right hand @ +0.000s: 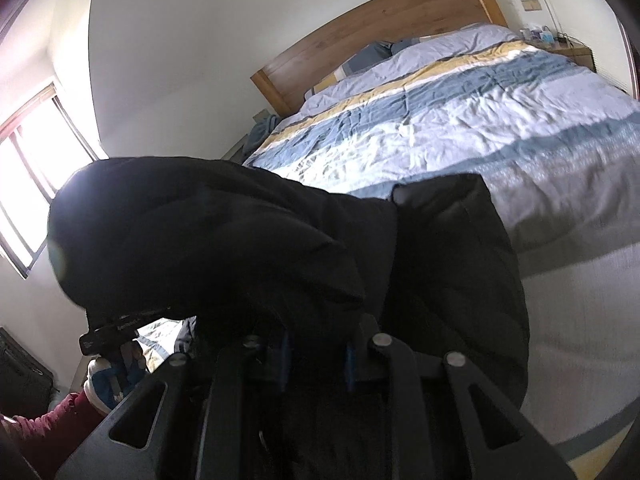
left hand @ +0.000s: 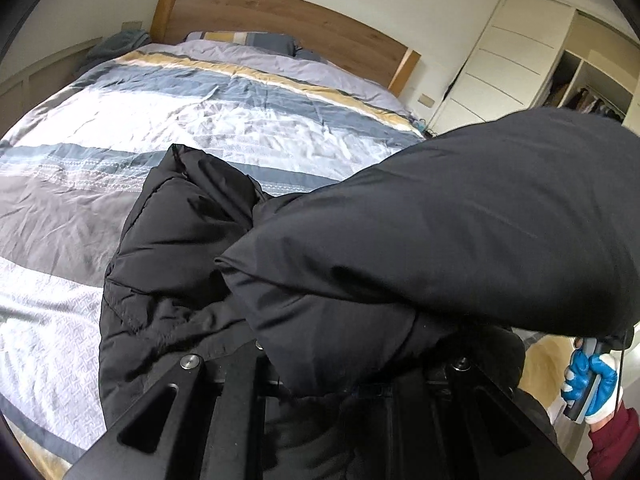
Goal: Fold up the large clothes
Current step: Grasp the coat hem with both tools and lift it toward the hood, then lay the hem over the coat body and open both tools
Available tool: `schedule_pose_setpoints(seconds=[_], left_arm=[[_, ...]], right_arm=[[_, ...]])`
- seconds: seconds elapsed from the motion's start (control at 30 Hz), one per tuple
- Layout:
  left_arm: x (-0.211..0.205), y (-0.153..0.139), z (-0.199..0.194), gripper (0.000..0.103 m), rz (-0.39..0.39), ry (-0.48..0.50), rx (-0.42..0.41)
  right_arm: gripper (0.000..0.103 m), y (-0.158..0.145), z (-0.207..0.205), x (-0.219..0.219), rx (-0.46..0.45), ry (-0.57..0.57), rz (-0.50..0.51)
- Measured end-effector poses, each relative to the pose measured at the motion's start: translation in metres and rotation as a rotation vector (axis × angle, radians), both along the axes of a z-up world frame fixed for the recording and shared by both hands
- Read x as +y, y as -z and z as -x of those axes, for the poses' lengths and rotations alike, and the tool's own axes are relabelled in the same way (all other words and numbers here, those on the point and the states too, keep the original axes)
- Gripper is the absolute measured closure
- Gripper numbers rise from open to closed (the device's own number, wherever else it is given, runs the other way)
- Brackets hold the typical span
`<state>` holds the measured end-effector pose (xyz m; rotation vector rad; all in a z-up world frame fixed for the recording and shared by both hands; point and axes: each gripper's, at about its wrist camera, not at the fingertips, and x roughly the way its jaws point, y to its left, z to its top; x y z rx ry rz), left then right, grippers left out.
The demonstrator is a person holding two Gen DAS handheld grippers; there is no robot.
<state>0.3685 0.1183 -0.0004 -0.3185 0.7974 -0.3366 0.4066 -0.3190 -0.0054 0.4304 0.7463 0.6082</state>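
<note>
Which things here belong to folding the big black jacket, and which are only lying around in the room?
Belong to the job:
black puffer jacket
left gripper, shut on it
right gripper, shut on it
bed, the folding surface

Just lying about:
pillow
wardrobe
blue cloth beside the bed

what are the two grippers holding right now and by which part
Both are shut on the black puffer jacket, lifted over the bed. The left gripper and right gripper each pinch its bunched fabric; which part of the jacket cannot be told.
</note>
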Motion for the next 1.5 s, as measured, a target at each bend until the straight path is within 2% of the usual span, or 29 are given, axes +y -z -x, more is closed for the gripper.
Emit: schedule_pose_setpoints(seconds=[0.13, 0.37, 0.5, 0.67, 0.83, 0.97, 1.1, 1.33, 1.5], left_arm=[[0.000, 0.004, 0.010, 0.087, -0.009, 0.011, -0.024], [-0.003, 0.045, 0.002, 0.087, -0.026, -0.008, 0.026], [-0.010, 0.049, 0.003, 0.086, -0.032, -0.013, 0.032], [-0.015, 0.041, 0.005, 0.085, -0.036, -0.041, 0.040], [-0.022, 0.037, 0.011, 0.083, -0.060, -0.079, 0.047], [-0.024, 0.034, 0.017, 0.074, -0.073, -0.097, 0.059], [-0.022, 0.034, 0.023, 0.054, -0.097, -0.124, 0.078], [-0.015, 0.032, 0.042, 0.052, -0.114, -0.144, 0.118], [-0.007, 0.022, 0.060, 0.045, -0.133, -0.140, 0.122]], right_arm=[[0.084, 0.007, 0.015, -0.006, -0.011, 0.009, -0.016], [0.083, 0.059, 0.010, -0.008, 0.084, 0.041, 0.023], [0.083, 0.072, 0.010, -0.012, 0.103, 0.061, 0.004], [0.081, 0.069, 0.009, -0.008, 0.093, 0.060, 0.062], [0.072, 0.067, 0.012, 0.000, 0.101, 0.069, 0.146], [0.066, 0.063, 0.020, 0.002, 0.098, 0.069, 0.193], [0.065, 0.062, 0.029, 0.001, 0.105, 0.068, 0.217], [0.061, 0.046, 0.051, -0.010, 0.104, 0.081, 0.204], [0.060, 0.032, 0.065, -0.018, 0.094, 0.085, 0.227]])
